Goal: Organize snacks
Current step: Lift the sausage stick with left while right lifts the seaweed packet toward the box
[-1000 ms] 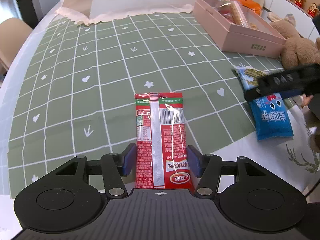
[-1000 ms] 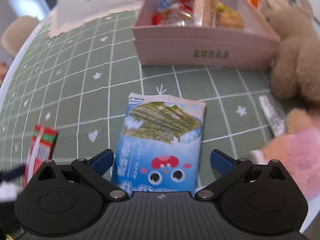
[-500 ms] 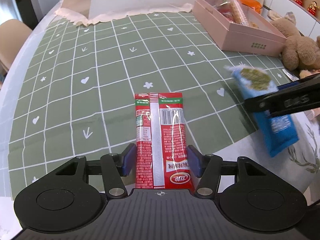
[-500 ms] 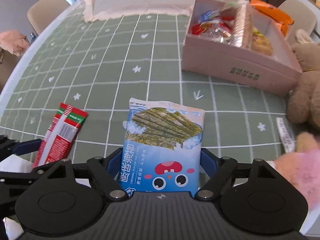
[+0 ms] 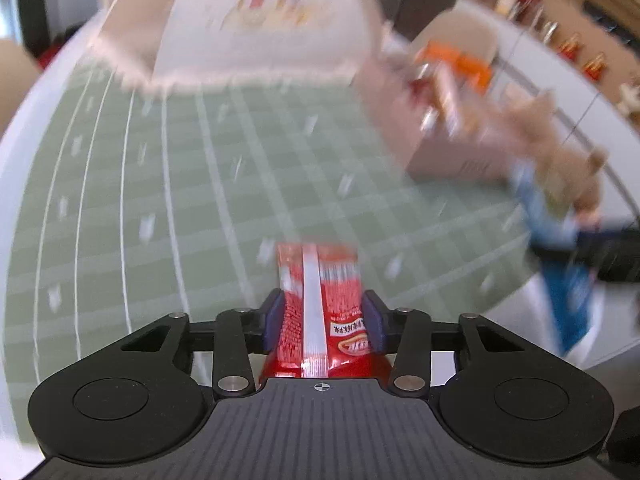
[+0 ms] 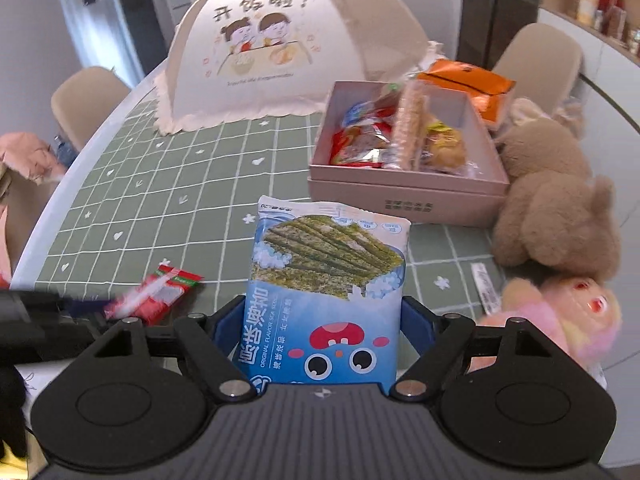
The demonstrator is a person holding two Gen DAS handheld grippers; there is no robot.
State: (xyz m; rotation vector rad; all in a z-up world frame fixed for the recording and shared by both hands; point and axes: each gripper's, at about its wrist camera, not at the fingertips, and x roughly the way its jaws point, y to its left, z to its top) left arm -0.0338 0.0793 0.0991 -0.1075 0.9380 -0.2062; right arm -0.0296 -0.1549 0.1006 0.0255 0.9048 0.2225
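Note:
My left gripper is shut on a red snack packet and holds it above the green checked tablecloth; the view is blurred. The packet also shows in the right wrist view. My right gripper is shut on a blue seaweed snack packet, lifted off the table, also seen in the left wrist view. The pink box, holding several snacks, stands ahead to the right.
A mesh food cover stands at the back of the table. A brown teddy bear and a pink plush toy sit right of the box. An orange packet lies behind the box. Chairs surround the table.
The left gripper closed on the red packet and lifted it forward. The right gripper closed on the blue packet and raised it off the table.

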